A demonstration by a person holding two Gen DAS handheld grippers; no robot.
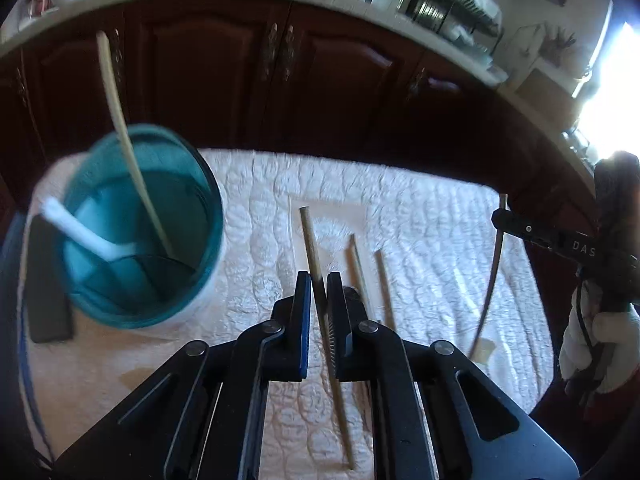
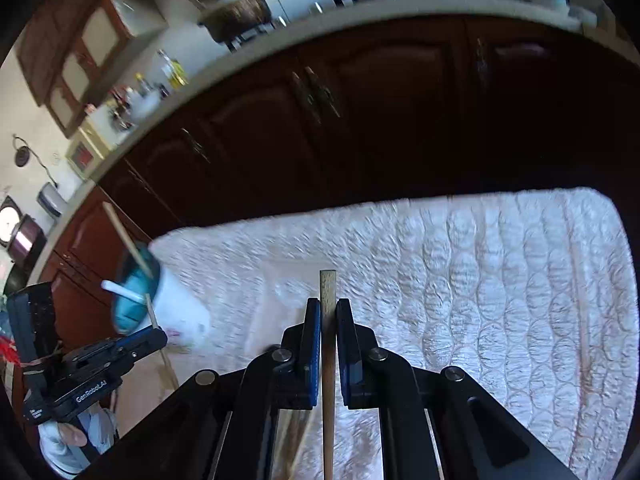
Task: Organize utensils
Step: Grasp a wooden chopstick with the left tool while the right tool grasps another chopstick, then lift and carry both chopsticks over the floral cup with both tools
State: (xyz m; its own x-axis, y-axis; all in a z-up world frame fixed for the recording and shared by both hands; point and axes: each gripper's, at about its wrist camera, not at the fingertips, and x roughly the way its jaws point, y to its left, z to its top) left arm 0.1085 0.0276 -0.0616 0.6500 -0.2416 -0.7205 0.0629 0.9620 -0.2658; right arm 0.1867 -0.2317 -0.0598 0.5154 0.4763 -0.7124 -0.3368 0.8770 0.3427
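Left wrist view: two loose chopsticks (image 1: 362, 268), perhaps; one per gripper (image 1: 319, 280).

One teal cup (image 1: 140, 224) at nine o'clock holds two utensils. Two chopsticks (image 1: 384, 288) lie at center. Each of two grippers holds one more.

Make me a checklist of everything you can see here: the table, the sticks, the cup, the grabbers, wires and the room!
Surface: white quilted cloth.
Job's things: teal cup holding a wooden stick and a white utensil; two loose sticks lying on the cloth.
Clutter: dark flat object beside the cup.
Grippers: left gripper shut on a chopstick; right gripper shut on another chopstick.
Cables: black cable at right gripper.
Surroundings: dark wood cabinets, countertop with pots.
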